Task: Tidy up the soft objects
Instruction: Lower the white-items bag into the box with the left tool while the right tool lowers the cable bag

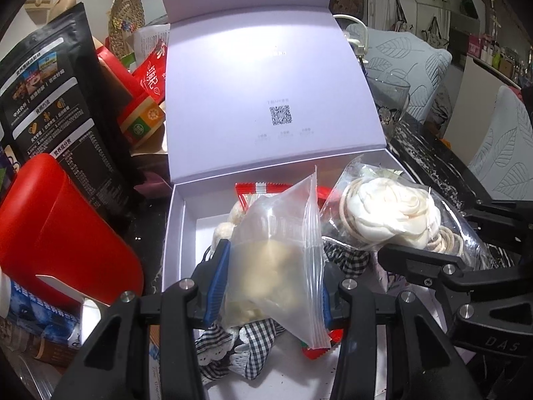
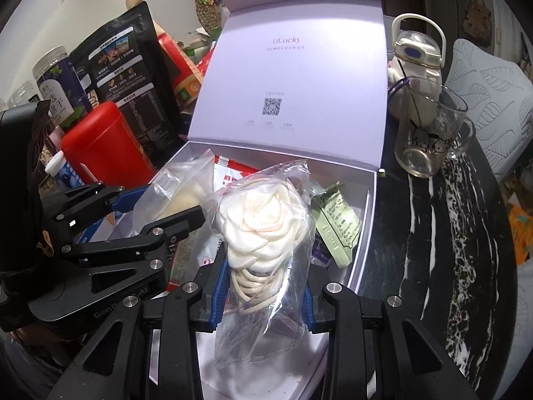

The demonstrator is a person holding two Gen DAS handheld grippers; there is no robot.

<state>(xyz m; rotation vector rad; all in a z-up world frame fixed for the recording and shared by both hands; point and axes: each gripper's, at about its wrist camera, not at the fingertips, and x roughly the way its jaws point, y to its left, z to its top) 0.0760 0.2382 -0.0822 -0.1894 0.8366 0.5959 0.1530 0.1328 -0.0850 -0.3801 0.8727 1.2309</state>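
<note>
An open lilac box (image 1: 176, 233) with its lid (image 1: 273, 76) raised stands in front of me. My left gripper (image 1: 271, 283) is shut on a frosted zip bag (image 1: 276, 266) with cream contents and holds it over the box. My right gripper (image 2: 263, 286) is shut on a clear bag with a cream fabric rose (image 2: 263, 230) and cord, held over the box (image 2: 363, 220); that bag also shows in the left wrist view (image 1: 386, 213). Checked cloth (image 1: 240, 346), a red-and-white packet (image 1: 263, 188) and a green packet (image 2: 336, 230) lie in the box.
To the left stand a red canister (image 1: 56, 233), a black pouch (image 1: 60, 106), jars (image 2: 56, 76) and red boxes (image 1: 133, 100). To the right on the dark marble table (image 2: 449, 233) are a glass mug (image 2: 429, 136) and a white bottle (image 2: 416, 53). Leaf-pattern cushions (image 1: 416, 63) lie beyond.
</note>
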